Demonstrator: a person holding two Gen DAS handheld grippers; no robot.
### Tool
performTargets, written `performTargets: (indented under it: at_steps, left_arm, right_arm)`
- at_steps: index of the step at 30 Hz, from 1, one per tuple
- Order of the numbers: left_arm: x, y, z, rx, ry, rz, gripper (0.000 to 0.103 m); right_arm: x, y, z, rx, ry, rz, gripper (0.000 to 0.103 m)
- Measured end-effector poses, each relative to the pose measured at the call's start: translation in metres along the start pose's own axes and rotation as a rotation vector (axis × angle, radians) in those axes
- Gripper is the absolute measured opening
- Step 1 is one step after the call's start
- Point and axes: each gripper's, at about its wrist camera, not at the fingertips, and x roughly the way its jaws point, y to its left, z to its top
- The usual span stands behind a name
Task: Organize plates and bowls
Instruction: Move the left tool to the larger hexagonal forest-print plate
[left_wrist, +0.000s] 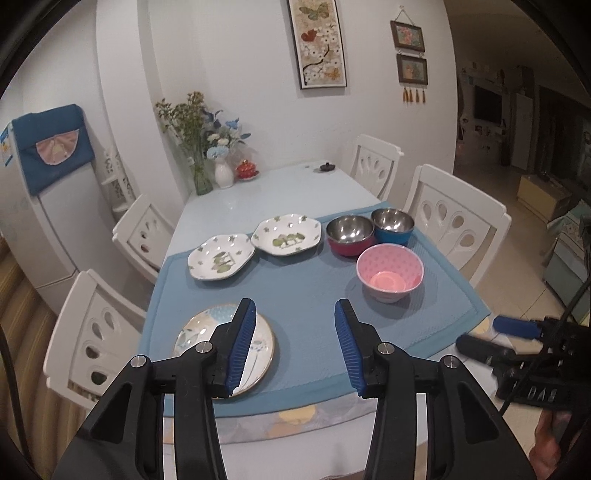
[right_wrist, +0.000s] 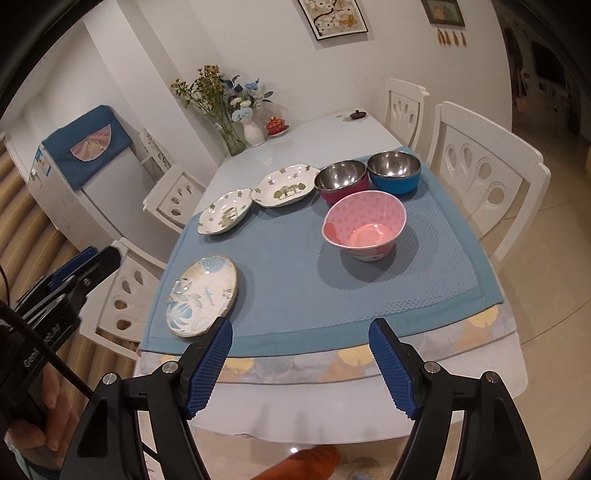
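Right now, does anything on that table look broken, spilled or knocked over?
Nothing stands out. The three plates lie flat and the three bowls stand upright on the blue mat, all apart, with no spills or chips that I can see.

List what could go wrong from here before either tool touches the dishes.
1. The round plate lies flat near the mat's front left corner; a low tool may push it toward the edge rather than grip it.
2. The pink bowl is tall with sloped walls, so it may tip or slip when pinched.
3. The red bowl and blue bowl sit close together; reaching for one may knock the other.
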Motion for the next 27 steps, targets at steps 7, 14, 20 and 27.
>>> performTargets:
  at_steps: [7,14,20,27]
  left_arm:
    - [0.013,0.015,0.008,-0.022,-0.009,0.014,0.062]
    - [0.035,0.025,0.023,0.029,-0.016,-0.054,0.064]
    - [0.073,0.059,0.034,-0.004,0.028,-0.049,0.066]
    - [0.13,0.133,0.039,-0.191,0.104,-0.114,0.066]
  right_arm:
    - [-0.001,-0.02,0.017,0.078,-0.042,-0.013,0.074]
    - [0.02,-0.009,0.039,0.105,-0.049,-0.012,0.074]
    - [0.057,0.026,0.055,0.053,-0.02,0.003,0.074]
    - [0.118,0.058,0.075,0.025,0.051,0.01,0.074]
